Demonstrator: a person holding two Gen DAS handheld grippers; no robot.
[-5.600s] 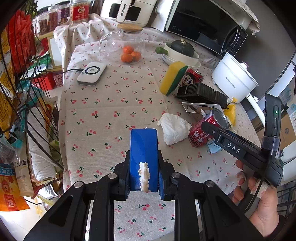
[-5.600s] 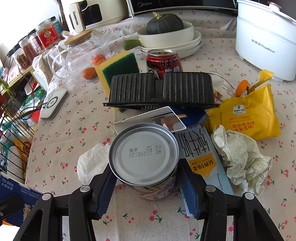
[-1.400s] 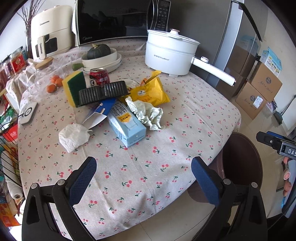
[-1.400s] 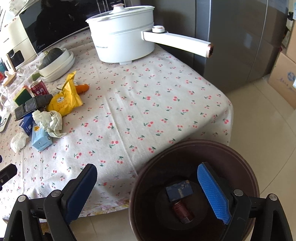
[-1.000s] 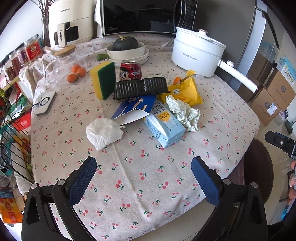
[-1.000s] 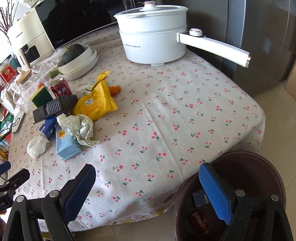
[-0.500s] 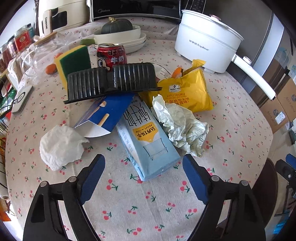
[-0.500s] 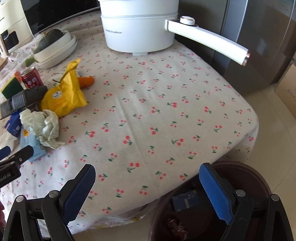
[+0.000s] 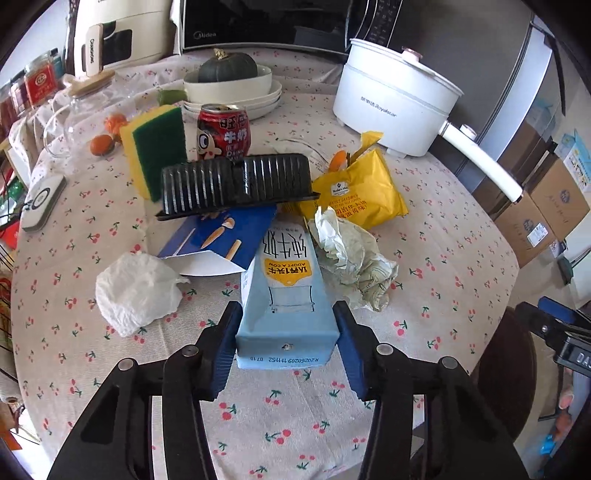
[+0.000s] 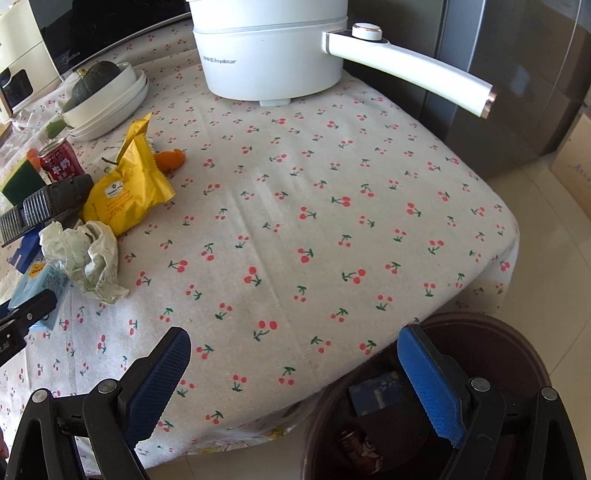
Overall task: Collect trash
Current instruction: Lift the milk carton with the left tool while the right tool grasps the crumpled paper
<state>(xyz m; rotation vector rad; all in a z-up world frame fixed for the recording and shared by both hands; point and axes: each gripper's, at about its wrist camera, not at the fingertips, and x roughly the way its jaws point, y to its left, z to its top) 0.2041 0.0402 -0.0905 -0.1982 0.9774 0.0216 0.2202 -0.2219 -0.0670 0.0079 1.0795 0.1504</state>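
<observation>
My left gripper (image 9: pixel 286 347) has its blue pads on both sides of a light blue milk carton (image 9: pixel 286 295) that lies on the cherry tablecloth; the pads look to be touching its sides. Around it lie a white tissue wad (image 9: pixel 136 291), crumpled pale paper (image 9: pixel 351 258), a blue box flap (image 9: pixel 221 236), a black ribbed tray (image 9: pixel 236 182), a yellow snack bag (image 9: pixel 354 192) and a red can (image 9: pixel 223 133). My right gripper (image 10: pixel 295 373) is open and empty over the table edge, above a brown bin (image 10: pixel 498 354) holding a blue box (image 10: pixel 373 395) and a can (image 10: pixel 360 450).
A white electric pot (image 9: pixel 395 103) with a long handle (image 10: pixel 410 70), stacked bowls with a squash (image 9: pixel 229 85), a sponge (image 9: pixel 155 144), a glass jar (image 9: pixel 70 122) and a microwave (image 9: pixel 266 22) stand at the back. Cardboard boxes (image 9: pixel 535 210) sit on the floor at right.
My left gripper has moved in over the table and narrowed around the milk carton. My right gripper has stayed open by the bin, shifting slightly.
</observation>
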